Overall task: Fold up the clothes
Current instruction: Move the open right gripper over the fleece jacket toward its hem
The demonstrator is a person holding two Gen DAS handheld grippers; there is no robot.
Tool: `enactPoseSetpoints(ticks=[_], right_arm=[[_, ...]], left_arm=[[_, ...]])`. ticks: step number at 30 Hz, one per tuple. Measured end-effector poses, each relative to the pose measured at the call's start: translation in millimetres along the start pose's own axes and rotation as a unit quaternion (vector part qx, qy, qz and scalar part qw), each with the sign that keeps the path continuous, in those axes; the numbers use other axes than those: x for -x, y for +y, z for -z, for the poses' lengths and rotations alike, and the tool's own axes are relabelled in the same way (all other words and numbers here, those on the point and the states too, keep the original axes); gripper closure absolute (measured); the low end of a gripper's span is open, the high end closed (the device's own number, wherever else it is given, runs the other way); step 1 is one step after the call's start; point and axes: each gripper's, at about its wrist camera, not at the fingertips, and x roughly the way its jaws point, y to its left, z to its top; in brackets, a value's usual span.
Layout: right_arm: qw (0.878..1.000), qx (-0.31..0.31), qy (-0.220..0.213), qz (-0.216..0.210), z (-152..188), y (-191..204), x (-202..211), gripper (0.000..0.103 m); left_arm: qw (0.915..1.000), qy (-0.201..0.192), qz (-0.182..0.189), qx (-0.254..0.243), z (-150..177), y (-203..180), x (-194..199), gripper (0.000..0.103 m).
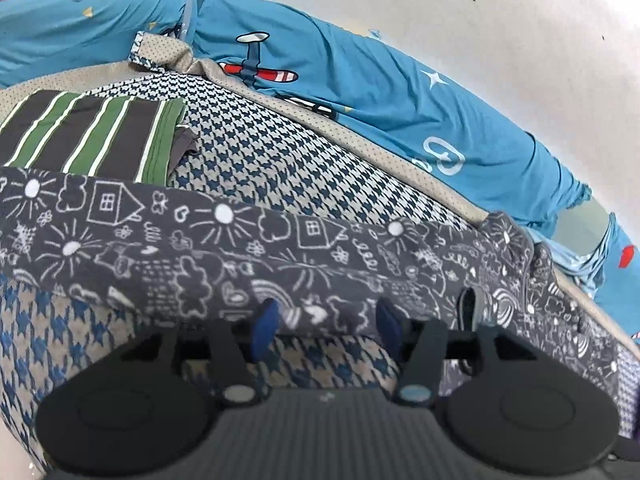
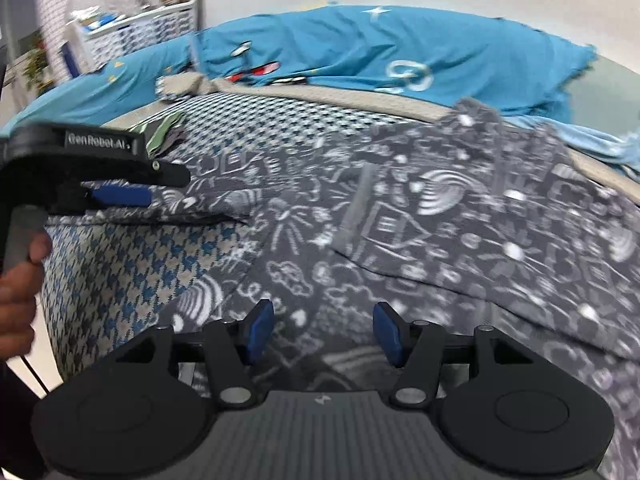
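Observation:
A dark grey garment with white doodle print [image 1: 248, 256] lies across a blue-and-beige houndstooth cushion [image 1: 256, 160]. My left gripper [image 1: 328, 328] hovers at the garment's near edge; its blue pads stand apart and press on nothing. In the right wrist view the same garment [image 2: 440, 220] spreads wide and rumpled, blurred. My right gripper [image 2: 324, 334] is low over it, open, with cloth beneath the gap but not pinched. The left gripper [image 2: 160, 188] shows side-on at the garment's left end, held by a hand [image 2: 16, 280].
A folded green, brown and white striped garment [image 1: 92, 136] rests on the cushion's far left. Teal bedding with an aeroplane print [image 1: 360, 80] is heaped behind, against a pale wall. A white perforated basket [image 2: 140, 28] stands at the far left.

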Motion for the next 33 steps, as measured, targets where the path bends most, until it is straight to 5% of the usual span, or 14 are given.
enactPoseSetpoints(ticks=[5, 9, 15, 23, 33], right_arm=[[0.997, -0.072, -0.008, 0.019, 16.8, -9.9, 32.4, 0.046], [0.994, -0.1, -0.015, 0.04, 33.9, -15.0, 52.6, 0.037], [0.99, -0.12, -0.001, 0.067, 56.2, -24.6, 64.1, 0.037], [0.993, -0.09, 0.003, 0.074, 69.0, -10.6, 67.0, 0.037], [0.992, -0.095, -0.003, 0.083, 70.3, -6.2, 62.9, 0.034]], left_arm=[[0.9999, 0.005, -0.015, -0.001, 8.7, -13.6, -3.7, 0.037], [0.9997, 0.003, -0.025, -0.006, 14.2, -23.3, -2.3, 0.031], [0.9994, 0.008, -0.034, -0.005, 18.9, -28.0, 4.6, 0.028], [0.9984, -0.032, -0.046, -0.001, 9.6, -15.1, 36.7, 0.016], [0.997, -0.044, -0.058, 0.027, 4.8, 10.9, 52.0, 0.015]])
